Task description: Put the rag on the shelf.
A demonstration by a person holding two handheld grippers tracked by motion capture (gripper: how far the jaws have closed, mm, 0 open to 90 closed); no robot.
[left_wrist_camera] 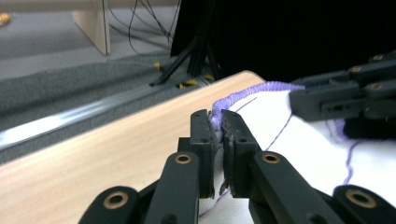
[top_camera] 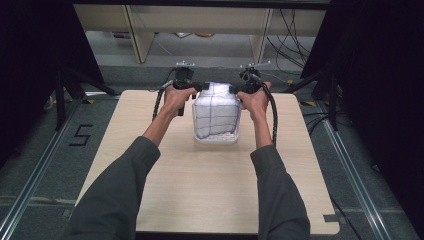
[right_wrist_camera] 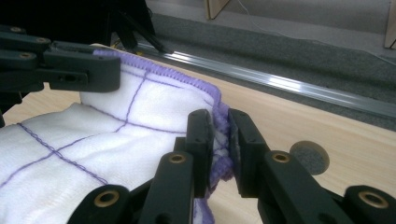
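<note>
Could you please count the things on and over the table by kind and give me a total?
Cloth, white with purple lines, hanging with its lower edge on the table: 1
Grippers, left gripper and right gripper, each with jaws shut on a top corner of the cloth: 2
Total: 3

A lab recording bay: floor rails [top_camera: 30, 180], black tripods [top_camera: 67, 85], loose cables [top_camera: 292, 30], taped numeral [top_camera: 80, 135].

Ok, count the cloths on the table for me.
1. The cloth hangs at the table's far middle, its top corners pinched by the left tongs and right tongs. Folds could hide another layer.
</note>
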